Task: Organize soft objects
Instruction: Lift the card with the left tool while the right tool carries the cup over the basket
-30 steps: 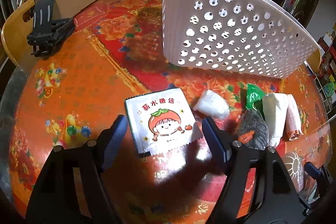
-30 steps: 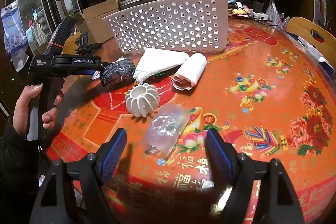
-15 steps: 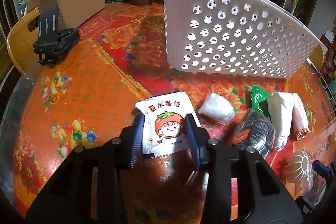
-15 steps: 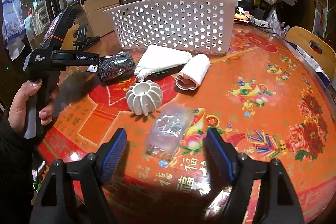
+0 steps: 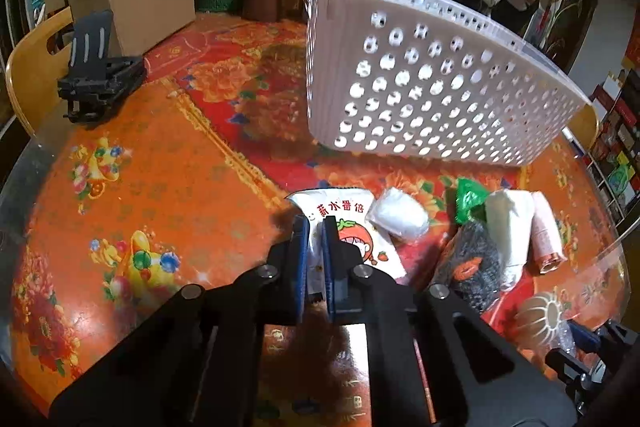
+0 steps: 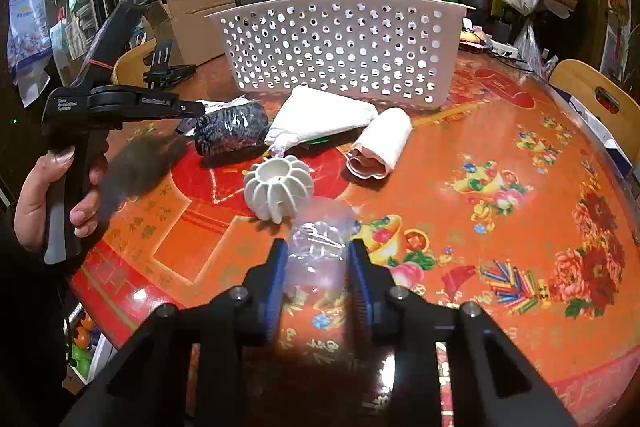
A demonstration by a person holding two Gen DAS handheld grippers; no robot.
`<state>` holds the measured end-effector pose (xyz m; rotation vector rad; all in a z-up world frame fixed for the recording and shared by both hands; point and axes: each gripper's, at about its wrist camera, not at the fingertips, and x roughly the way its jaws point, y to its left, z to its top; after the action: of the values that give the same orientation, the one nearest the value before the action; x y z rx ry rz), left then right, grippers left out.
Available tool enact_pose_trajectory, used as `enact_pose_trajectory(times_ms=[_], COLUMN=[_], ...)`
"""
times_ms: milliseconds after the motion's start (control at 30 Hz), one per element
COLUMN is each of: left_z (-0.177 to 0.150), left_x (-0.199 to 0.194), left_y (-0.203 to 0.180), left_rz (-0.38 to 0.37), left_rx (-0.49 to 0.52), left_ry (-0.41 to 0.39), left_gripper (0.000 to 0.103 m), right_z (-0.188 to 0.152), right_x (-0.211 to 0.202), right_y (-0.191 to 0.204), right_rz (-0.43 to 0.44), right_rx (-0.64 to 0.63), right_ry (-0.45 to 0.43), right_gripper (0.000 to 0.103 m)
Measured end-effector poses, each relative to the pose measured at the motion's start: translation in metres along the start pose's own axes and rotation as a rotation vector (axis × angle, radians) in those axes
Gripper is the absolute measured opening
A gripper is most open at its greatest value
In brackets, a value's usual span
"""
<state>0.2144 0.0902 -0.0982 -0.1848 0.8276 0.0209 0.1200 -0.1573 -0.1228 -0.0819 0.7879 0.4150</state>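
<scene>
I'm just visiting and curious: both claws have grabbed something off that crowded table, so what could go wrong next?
The left gripper pinches only one edge of the flat tomato packet, so it may slip out when lifted. The right gripper squeezes a thin clear bag, which might crumple or slide free. The white ribbed ball sits right beside that bag and could get knocked and roll.

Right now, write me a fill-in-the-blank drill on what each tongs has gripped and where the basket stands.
1. The left tongs are shut on the white packet printed with a cartoon ____.
2. The right tongs are shut on a crinkled ____ plastic bag.
3. The white ribbed ball lies ____ the right tongs and the dark patterned roll.
4. The perforated white basket stands on the table ____ the soft items.

Missing words: tomato; clear; between; behind
</scene>
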Motion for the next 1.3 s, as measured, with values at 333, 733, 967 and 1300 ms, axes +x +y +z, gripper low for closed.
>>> enact_pose_trajectory(times_ms=[333, 733, 967, 1300], left_z=[0.000, -0.002, -0.002, 0.002], left_x=[-0.021, -0.043, -0.067, -0.103], left_y=[-0.004, -0.014, -0.025, -0.039], left_rz=[-0.027, -0.041, -0.042, -0.059], left_rx=[0.017, 0.059, 0.090, 0.111], left_ry=[-0.085, -0.163, -0.212, -0.260], left_gripper=[0.003, 0.000, 0.000, 0.000], right_z=[0.003, 0.003, 0.005, 0.015], right_x=[-0.012, -0.024, -0.029, -0.043], right_y=[0.001, -0.010, -0.015, -0.023], right_rz=[0.015, 0.024, 0.036, 0.048], right_rx=[0.009, 0.039, 0.055, 0.058], right_ry=[-0.039, -0.068, -0.088, -0.128], right_gripper=[0.029, 0.029, 0.029, 0.029])
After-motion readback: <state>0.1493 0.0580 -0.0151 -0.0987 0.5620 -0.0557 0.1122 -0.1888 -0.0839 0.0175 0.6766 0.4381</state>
